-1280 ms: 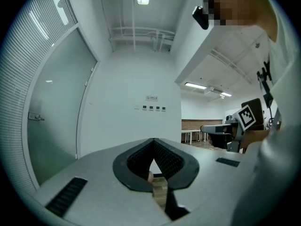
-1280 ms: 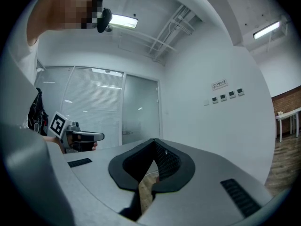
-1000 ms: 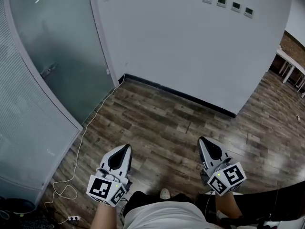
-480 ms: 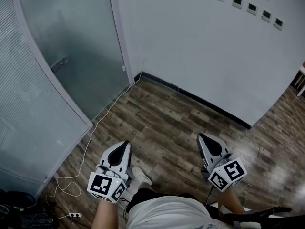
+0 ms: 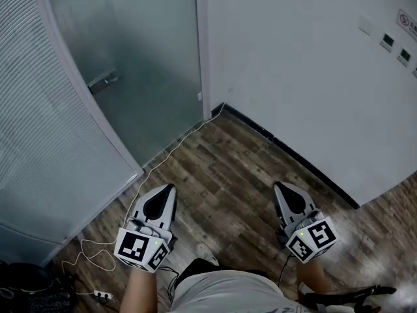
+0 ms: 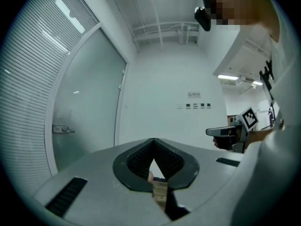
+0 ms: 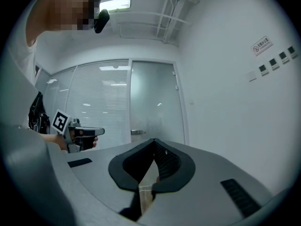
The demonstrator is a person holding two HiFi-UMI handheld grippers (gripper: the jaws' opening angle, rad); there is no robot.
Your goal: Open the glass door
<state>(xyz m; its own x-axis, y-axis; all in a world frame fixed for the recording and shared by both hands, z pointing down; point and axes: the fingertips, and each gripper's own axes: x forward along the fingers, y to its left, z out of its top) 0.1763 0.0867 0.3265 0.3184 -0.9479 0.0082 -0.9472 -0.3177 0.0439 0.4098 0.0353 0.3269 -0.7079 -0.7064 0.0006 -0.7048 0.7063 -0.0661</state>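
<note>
Closer now: the glass door (image 5: 140,57) has swung from the far left of the head view toward the middle, and the wall corner beside it has drawn nearer to you. Your left gripper (image 5: 170,189) has its jaws pressed together with nothing between them. Your right gripper (image 5: 276,186) matches it, tips meeting, empty. Both point level over the dark wooden floor (image 5: 228,168), well apart from each other and well short of the door. A white cable (image 5: 172,144) trails across the boards from the foot of the door, past your left gripper, down to a power strip (image 5: 99,297) at the lower left. Left of the door stands a ribbed panel (image 5: 45,149). To its right runs a white wall (image 5: 293,77) with black skirting (image 5: 296,158) and small wall plates (image 5: 394,44). The door itself is frosted grey-green glass in a pale frame, with a metal handle (image 5: 103,81) on its left side
</note>
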